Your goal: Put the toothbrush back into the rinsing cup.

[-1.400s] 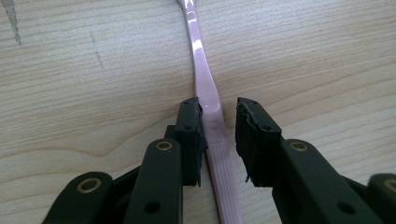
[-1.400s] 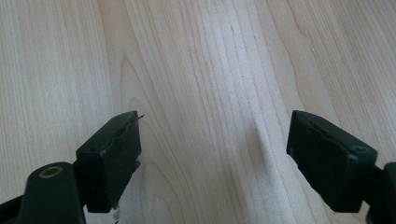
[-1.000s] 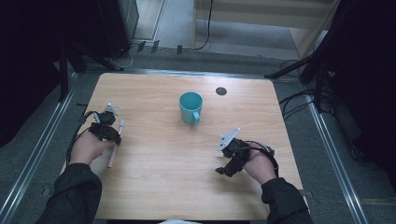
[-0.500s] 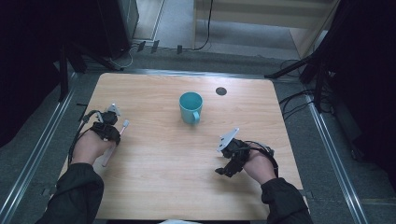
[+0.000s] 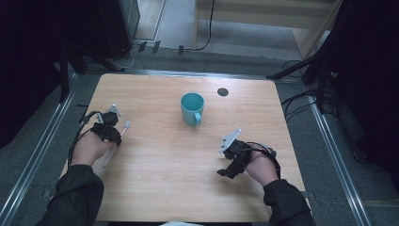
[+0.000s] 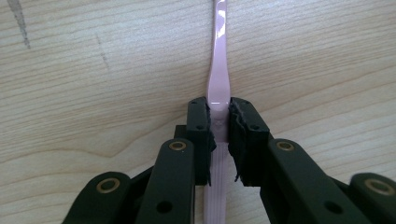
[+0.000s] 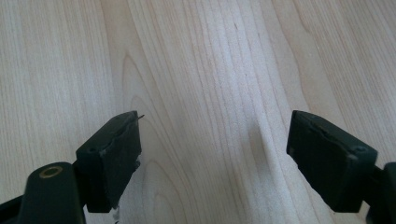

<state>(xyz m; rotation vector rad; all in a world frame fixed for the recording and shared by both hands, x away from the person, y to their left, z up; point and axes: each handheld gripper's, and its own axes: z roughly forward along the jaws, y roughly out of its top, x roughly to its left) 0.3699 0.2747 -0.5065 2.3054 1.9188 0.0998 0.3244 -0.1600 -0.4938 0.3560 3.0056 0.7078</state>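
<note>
Pink toothbrush [image 6: 218, 84] clamped in left gripper [image 6: 219, 128]; right gripper [image 7: 212, 154] agape.

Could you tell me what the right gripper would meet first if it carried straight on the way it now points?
Probably just the bare table: the right gripper, jaws open, looks down at plain wood with nothing between or ahead of them.

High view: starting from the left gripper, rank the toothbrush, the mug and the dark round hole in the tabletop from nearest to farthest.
1. Toothbrush: pink, clamped in the left gripper, near the table's left edge.
2. Mug: teal, mid-table, off to the gripper's right.
3. Hole: beyond the mug, toward the far right.
</note>
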